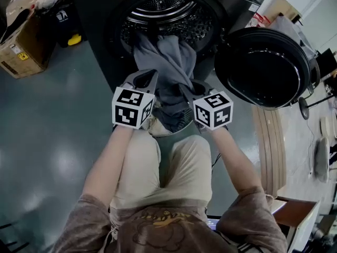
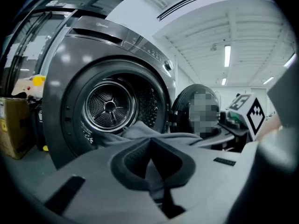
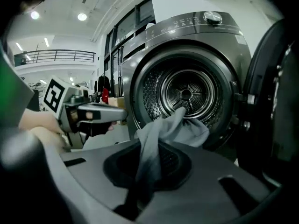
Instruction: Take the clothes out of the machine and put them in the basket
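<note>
A grey garment (image 1: 163,57) hangs out of the dark washing machine's open drum (image 1: 163,9) and stretches down toward me. My left gripper (image 1: 145,79) is shut on its left fold, and my right gripper (image 1: 195,87) is shut on its right fold. In the left gripper view the cloth (image 2: 140,132) runs from the drum (image 2: 110,105) into the closed jaws of that gripper (image 2: 150,148). The right gripper view shows a twisted strand of cloth (image 3: 182,125) pinched in that gripper (image 3: 148,160). Below the garment, between the marker cubes, a pale rim like a basket's (image 1: 156,129) peeks out, mostly hidden.
The round machine door (image 1: 263,67) stands swung open at the right, close to my right hand. A cardboard box (image 1: 21,41) sits on the floor left of the machine. A wooden cabinet corner (image 1: 295,215) is at the lower right. My legs are just below the grippers.
</note>
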The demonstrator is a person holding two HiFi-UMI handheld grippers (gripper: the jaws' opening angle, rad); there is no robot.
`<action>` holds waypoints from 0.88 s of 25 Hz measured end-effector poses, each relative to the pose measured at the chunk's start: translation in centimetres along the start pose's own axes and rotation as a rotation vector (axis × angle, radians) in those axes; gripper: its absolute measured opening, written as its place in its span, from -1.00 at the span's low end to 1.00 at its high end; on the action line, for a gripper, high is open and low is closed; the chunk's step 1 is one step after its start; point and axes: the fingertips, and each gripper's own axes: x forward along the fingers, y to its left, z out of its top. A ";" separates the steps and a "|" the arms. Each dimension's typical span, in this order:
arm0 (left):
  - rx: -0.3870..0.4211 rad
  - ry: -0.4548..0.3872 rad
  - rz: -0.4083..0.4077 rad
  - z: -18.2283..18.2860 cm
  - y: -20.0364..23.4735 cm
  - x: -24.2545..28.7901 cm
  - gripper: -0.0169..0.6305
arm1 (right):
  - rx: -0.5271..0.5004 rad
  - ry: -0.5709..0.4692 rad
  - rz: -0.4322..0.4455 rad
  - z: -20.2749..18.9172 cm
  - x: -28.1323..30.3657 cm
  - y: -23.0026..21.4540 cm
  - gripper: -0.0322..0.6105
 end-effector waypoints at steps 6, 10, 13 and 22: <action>-0.008 -0.003 0.008 0.0 -0.1 -0.1 -0.93 | 0.001 0.032 0.027 -3.0 -1.3 2.5 -0.82; -0.005 -0.003 0.013 0.0 -0.2 -0.2 -0.93 | -0.010 0.029 0.020 -3.4 -1.3 2.6 -0.80; -0.011 -0.006 0.019 0.0 0.0 -0.3 -0.93 | -0.035 0.031 -0.020 -2.8 -1.0 1.4 -0.74; -0.027 -0.010 0.012 -0.1 0.5 0.0 -0.93 | -0.055 0.084 -0.078 -0.1 1.2 -1.4 -0.20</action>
